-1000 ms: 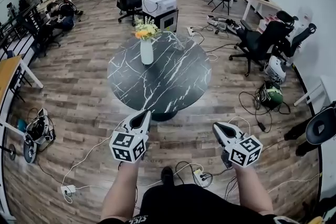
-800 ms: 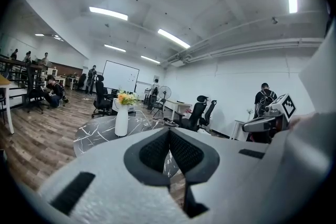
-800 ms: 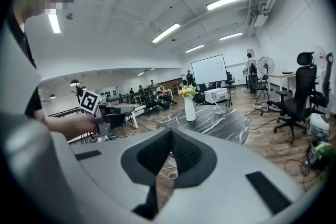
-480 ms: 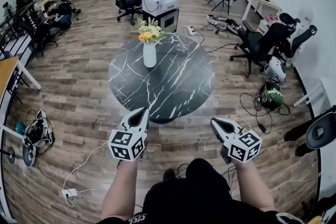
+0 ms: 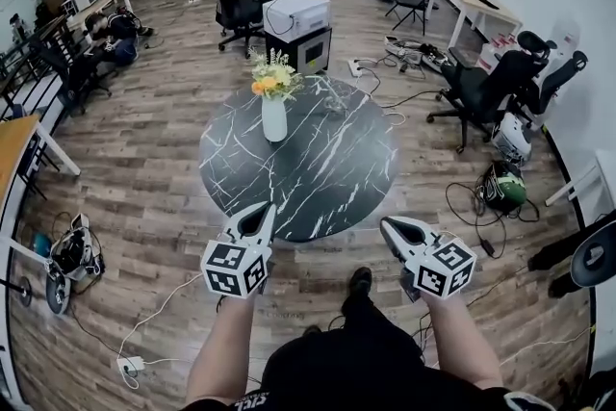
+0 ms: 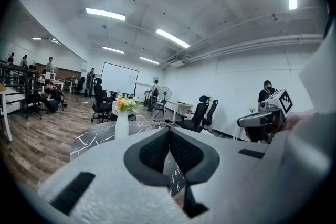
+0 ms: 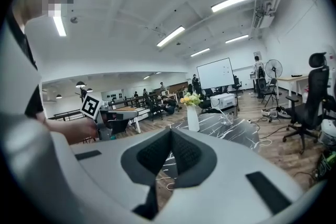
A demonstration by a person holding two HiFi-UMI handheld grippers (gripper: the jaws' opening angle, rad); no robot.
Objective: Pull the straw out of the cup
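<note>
A round black marble table (image 5: 318,178) stands ahead on the wood floor. On its far side are a white vase of flowers (image 5: 274,115) and, right of it, a small clear cup (image 5: 333,99) with a thin straw (image 7: 218,111) leaning out of it. My left gripper (image 5: 262,210) and right gripper (image 5: 388,225) hover over the floor just short of the table's near edge, well apart from the cup. Both have their jaws together with nothing between them, as the left gripper view (image 6: 169,131) and the right gripper view (image 7: 171,132) also show.
Black office chairs (image 5: 481,87) stand to the right and behind the table, and a printer on a cabinet (image 5: 295,14) stands beyond it. Cables and a power strip (image 5: 130,364) lie on the floor. Desks line the walls; people sit far left.
The person has stepped toward the table, which now sits closer in the head view. Both grippers have been carried forward with it, still held the same way.
</note>
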